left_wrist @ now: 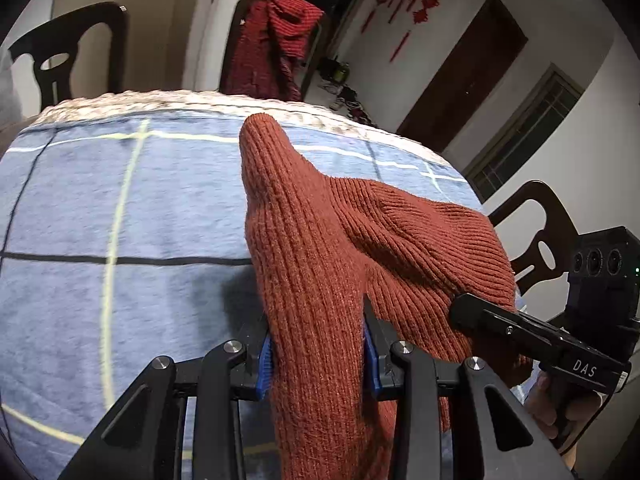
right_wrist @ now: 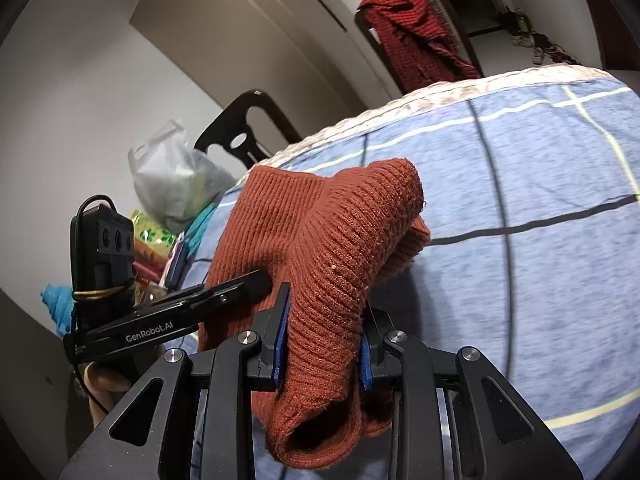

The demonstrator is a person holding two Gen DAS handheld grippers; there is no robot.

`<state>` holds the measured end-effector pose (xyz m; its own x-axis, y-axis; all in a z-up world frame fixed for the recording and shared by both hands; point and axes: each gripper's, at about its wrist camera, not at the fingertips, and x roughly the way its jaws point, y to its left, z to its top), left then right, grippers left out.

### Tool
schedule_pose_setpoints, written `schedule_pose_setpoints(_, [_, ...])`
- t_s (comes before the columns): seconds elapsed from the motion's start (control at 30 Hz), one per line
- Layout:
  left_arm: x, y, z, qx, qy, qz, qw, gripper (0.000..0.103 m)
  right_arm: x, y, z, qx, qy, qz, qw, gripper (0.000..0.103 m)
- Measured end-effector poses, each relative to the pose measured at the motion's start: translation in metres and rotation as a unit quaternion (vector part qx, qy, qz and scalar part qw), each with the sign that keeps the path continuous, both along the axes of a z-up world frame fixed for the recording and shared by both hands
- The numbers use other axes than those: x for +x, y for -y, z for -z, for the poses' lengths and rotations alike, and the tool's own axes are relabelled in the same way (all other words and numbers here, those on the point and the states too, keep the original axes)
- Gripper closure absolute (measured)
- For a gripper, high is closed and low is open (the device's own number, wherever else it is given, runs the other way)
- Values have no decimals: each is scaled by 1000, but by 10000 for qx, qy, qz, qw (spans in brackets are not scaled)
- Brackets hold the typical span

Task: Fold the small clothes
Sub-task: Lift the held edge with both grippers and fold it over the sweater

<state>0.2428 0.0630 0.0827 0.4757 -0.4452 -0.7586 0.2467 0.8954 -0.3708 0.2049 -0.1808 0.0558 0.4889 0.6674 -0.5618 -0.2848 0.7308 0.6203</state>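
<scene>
Knitwear pinched by both grippers above the blue cloth

Jaws of the left gripper are pressed on a thick fold of the rust-red knit garment, and jaws of the right gripper pinch another bunched part of it, so the piece hangs between the two just above the table cloth. To fold well, I judge both holds should draw apart evenly until the slack is gone, then lower the far edge flat first. The knit is ribbed, stretchy and heavy, likely to sag and roll. The cloth beneath is soft blue with pale and dark grid lines and a woven pale rim; dark wooden chairs stand beyond, one draped with a red striped cloth
</scene>
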Motion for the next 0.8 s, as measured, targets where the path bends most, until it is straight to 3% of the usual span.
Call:
schedule_pose_setpoints(0.47, [-7, -64, 16, 45, -53, -307, 9995, 65, 0, -63, 8, -139, -76, -273, 9995, 75])
schedule_pose_setpoints(0.8, [-4, -94, 40, 131, -240, -479, 9985, 65, 2, -93, 34, -359, -223, -328, 9986, 75])
